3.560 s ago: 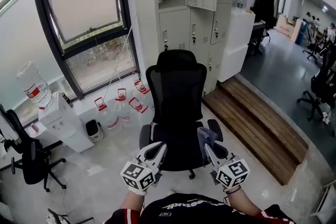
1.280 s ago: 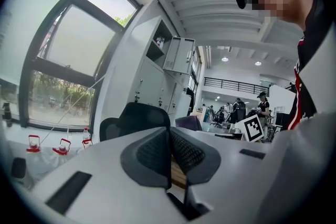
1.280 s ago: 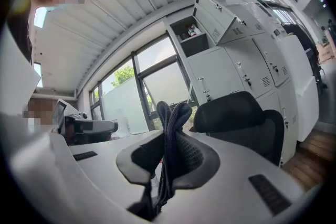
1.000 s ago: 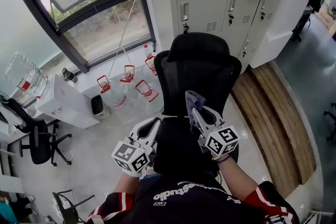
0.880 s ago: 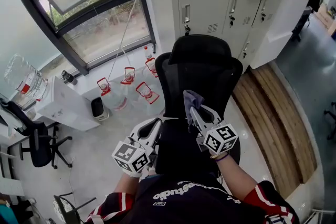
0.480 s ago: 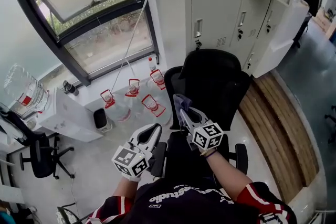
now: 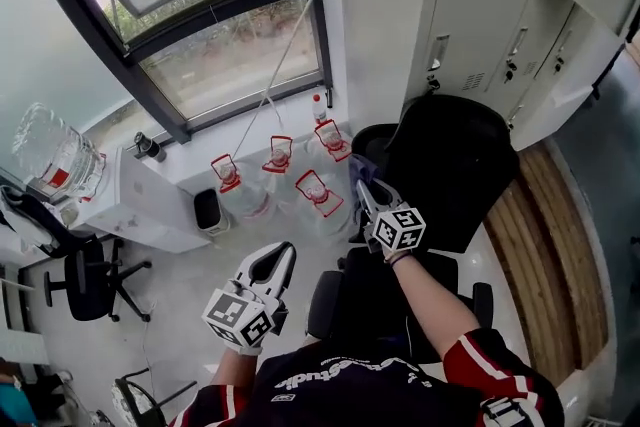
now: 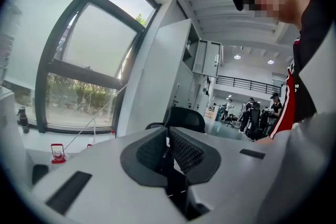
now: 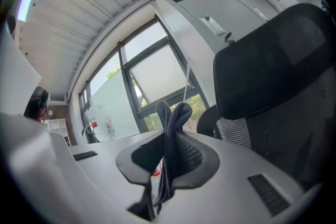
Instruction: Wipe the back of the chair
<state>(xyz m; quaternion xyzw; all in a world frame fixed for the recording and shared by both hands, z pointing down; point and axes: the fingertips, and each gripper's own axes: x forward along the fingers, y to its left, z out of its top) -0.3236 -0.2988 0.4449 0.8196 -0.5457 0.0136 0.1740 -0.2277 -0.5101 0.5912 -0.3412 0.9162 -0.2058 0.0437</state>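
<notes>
- My right gripper pinches the folded cloth, held near the left edge of the chair back.
- Risk: drag from the mesh could pull the cloth out of my jaws.
- My left gripper is pressed together on nothing, well apart from the chair back. With nothing steadying it, the chair back may swivel away under pressure, toward the water bottles.

Water jugs on floor under window, lockers on R, wood step nr them.

water jugs crowd chair left | lockers close behind
</notes>
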